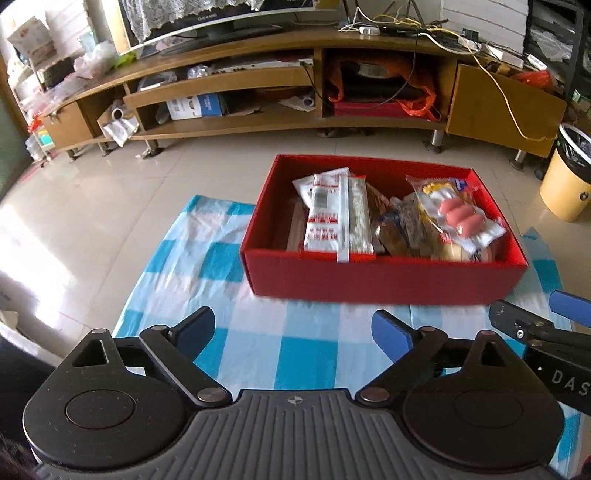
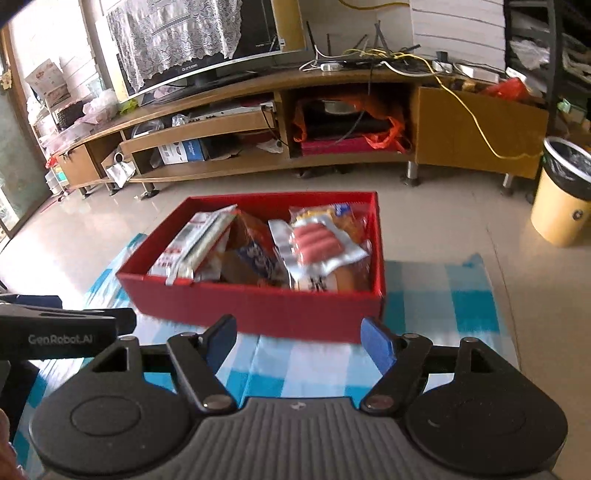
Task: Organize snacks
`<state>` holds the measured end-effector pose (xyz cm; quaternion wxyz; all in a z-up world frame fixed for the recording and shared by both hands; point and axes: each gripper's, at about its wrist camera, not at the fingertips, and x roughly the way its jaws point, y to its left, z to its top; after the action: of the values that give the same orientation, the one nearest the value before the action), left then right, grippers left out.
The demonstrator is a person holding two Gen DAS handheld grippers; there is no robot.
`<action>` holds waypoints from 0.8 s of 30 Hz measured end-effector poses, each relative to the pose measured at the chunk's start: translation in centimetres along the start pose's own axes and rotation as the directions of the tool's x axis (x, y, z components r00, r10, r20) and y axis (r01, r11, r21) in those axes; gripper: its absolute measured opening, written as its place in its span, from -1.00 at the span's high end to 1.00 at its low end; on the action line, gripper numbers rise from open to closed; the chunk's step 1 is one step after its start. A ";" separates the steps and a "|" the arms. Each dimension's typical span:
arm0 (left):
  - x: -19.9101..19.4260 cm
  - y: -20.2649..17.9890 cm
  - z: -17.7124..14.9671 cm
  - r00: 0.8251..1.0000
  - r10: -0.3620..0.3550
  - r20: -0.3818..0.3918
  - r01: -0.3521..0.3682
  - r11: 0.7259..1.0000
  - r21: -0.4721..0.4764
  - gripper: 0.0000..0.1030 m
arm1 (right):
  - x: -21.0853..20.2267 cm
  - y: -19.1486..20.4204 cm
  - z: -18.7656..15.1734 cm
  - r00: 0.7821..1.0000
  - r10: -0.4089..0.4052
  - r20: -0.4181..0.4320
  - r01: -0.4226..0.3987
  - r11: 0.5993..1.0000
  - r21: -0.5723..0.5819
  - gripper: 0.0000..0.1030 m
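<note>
A red box point(image 1: 384, 282) stands on a blue and white checked cloth point(image 1: 236, 332) on the floor. Inside lie several snack packets: a white and red packet point(image 1: 325, 218), a brown packet point(image 1: 402, 229) and a clear pack of pink sausages point(image 1: 461, 216). My left gripper point(image 1: 293, 330) is open and empty, just short of the box's near wall. My right gripper point(image 2: 299, 341) is open and empty, close to the box point(image 2: 258, 306). The sausage pack point(image 2: 317, 240) and white packet point(image 2: 192, 243) show there too. The right gripper also shows at the left wrist view's right edge point(image 1: 535, 317).
A long wooden TV stand point(image 1: 280, 122) with a TV point(image 1: 207, 22), cables and clutter runs along the back. A yellow bin point(image 1: 565, 177) with a black liner stands at the right. Tiled floor point(image 1: 110, 206) surrounds the cloth.
</note>
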<state>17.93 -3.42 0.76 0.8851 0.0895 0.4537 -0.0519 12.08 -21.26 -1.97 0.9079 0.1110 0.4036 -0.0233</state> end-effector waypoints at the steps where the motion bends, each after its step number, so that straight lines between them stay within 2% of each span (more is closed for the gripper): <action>1: -0.2 0.0 -0.4 1.000 0.001 0.000 -0.001 1.000 0.002 -0.85 | -0.4 -0.1 -0.3 1.000 0.000 -0.004 0.000 1.000 0.004 -0.38; 12: -2.6 -1.3 -4.3 1.000 0.001 0.000 -0.001 0.999 0.044 -0.85 | -4.1 0.5 -3.7 1.000 0.012 -0.006 -0.011 1.000 0.016 -0.41; 19: -5.1 -1.7 -5.8 0.998 0.020 0.063 -0.025 0.997 0.067 -0.88 | -6.3 0.9 -5.2 1.000 0.027 0.012 -0.027 0.999 0.021 -0.43; 24: -6.5 -1.3 -6.7 0.996 -0.008 0.084 0.004 0.999 0.049 -0.88 | -7.9 1.0 -5.8 0.999 0.039 0.031 -0.040 0.999 0.036 -0.43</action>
<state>8.59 -3.25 2.04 0.9007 0.1074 0.4151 -0.0693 2.67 -19.40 0.32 0.9121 0.1351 0.3869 -0.0143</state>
